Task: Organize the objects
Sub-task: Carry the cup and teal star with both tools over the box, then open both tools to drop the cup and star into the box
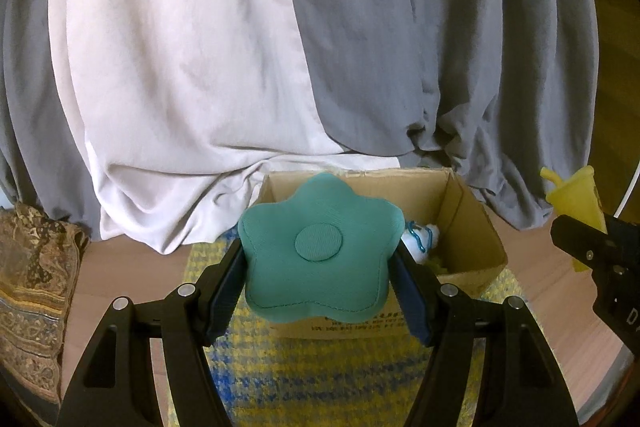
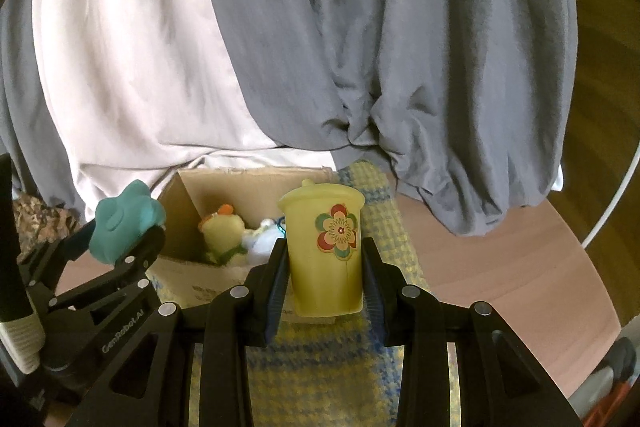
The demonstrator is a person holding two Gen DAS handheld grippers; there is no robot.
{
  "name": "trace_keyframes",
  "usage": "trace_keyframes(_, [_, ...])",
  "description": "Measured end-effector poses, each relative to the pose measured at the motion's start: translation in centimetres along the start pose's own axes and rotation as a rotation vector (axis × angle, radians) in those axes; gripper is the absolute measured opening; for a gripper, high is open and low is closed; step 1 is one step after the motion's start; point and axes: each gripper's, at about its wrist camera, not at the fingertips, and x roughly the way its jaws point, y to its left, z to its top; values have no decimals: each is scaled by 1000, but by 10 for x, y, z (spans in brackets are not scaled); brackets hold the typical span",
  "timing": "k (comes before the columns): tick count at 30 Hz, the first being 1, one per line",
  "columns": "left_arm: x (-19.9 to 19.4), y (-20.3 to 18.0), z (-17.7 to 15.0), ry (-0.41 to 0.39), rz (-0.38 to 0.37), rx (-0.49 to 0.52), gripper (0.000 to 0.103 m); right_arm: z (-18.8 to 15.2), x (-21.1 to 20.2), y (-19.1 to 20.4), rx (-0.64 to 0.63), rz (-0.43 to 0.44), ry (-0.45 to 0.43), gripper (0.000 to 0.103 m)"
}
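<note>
My left gripper (image 1: 318, 267) is shut on a teal flower-shaped cushion (image 1: 320, 247) and holds it above the near edge of an open cardboard box (image 1: 472, 223). It also shows in the right wrist view (image 2: 120, 227). My right gripper (image 2: 325, 267) is shut on a yellow cup (image 2: 326, 251) with a flower sticker, held upright just right of the box (image 2: 180, 199). The cup shows at the right edge of the left wrist view (image 1: 574, 199). Inside the box lie a yellow plush toy (image 2: 222, 231) and a white and blue item (image 2: 260, 239).
The box stands on a yellow and blue woven mat (image 1: 320, 367) on a wooden floor (image 2: 500, 267). Grey and white bedding (image 1: 280, 47) hangs down behind the box. A patterned brown cloth (image 1: 32, 287) lies at the left.
</note>
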Motion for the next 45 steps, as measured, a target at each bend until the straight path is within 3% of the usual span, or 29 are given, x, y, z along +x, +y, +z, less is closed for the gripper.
trace_keyframes(27, [57,22,43,70,9,10,68,50,69,32,-41,36,90,35])
trace_keyframes(40, [77,21,48,121,4,17,73,61,89,32,-47,33,121,37])
trace_keyframes(41, [77,20,47,122,12,22,74,61,89,32,-49,31,118,40])
trace_keyframes(43, [77,18,46,125,21,27,75,61,87,31,-48,21,103,73])
trace_keyframes(45, [78,18,45,132,27,24,79,62,82,28,-42,1,75,86])
